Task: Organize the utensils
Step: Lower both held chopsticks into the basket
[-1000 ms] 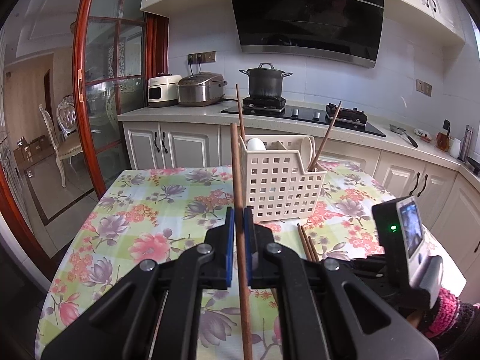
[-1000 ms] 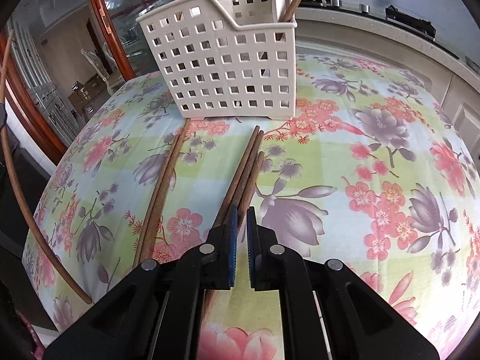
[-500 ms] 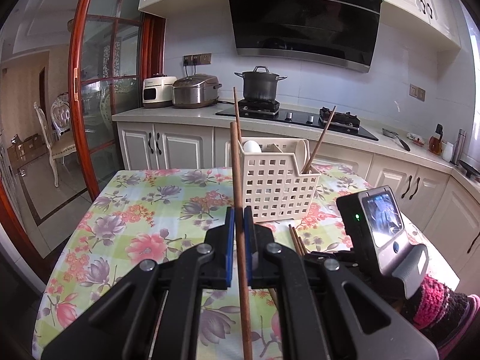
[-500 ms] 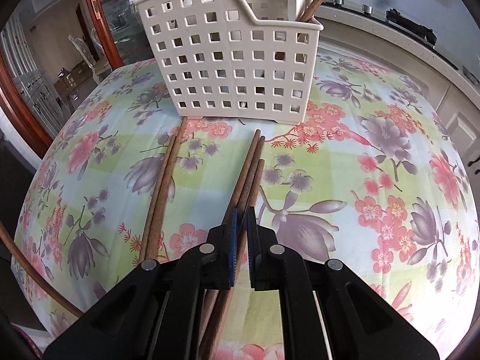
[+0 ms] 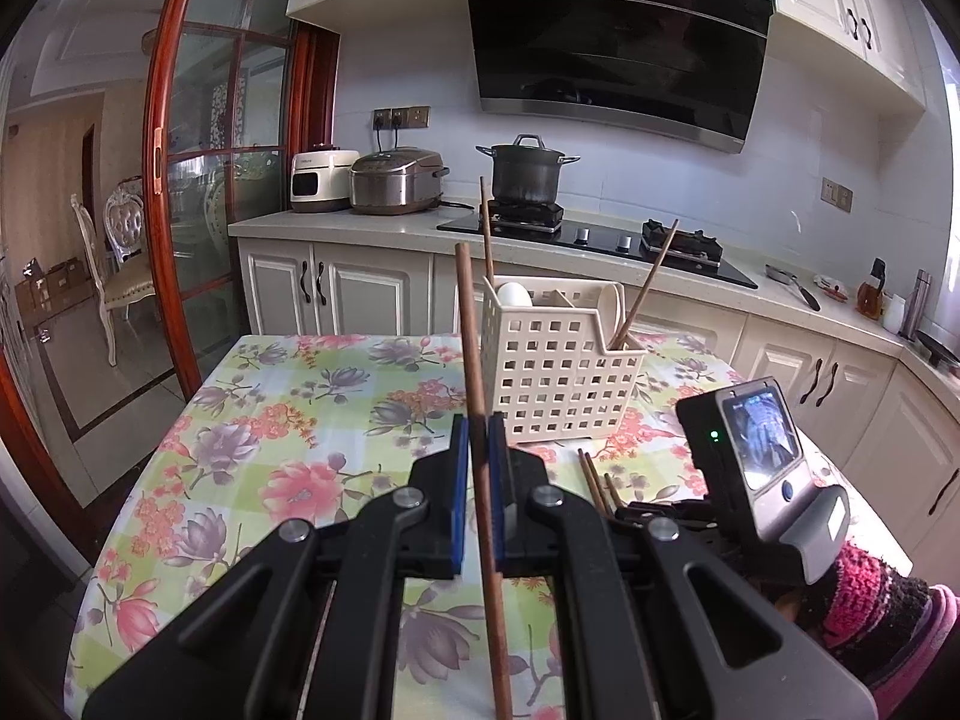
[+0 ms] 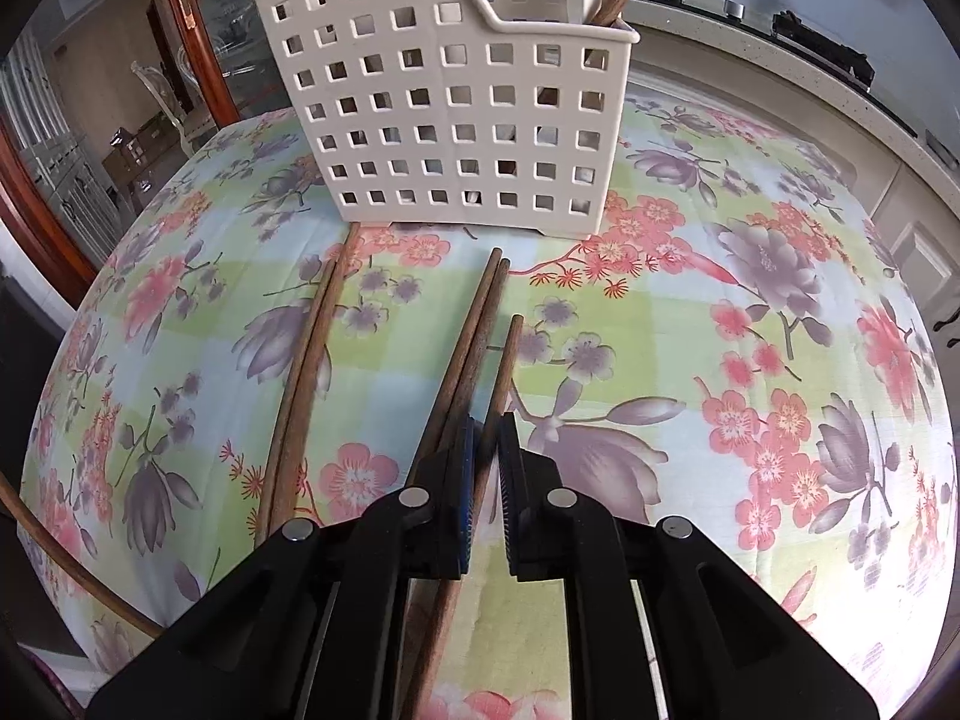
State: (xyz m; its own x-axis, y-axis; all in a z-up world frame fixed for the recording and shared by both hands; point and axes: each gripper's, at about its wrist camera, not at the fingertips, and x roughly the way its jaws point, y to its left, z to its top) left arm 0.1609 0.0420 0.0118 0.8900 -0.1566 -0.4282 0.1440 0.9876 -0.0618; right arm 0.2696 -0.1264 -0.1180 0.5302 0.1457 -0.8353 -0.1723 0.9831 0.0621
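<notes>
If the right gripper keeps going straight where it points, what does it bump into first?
Probably the chopstick lying between the right gripper's slightly parted jaws, then the flowered tablecloth under it. The white basket sits farther ahead.

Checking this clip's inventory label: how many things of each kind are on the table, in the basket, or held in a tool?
Brown wooden chopsticks: 8
Pale rounded spoons: 2
White perforated plastic basket: 1
Total: 11
</notes>
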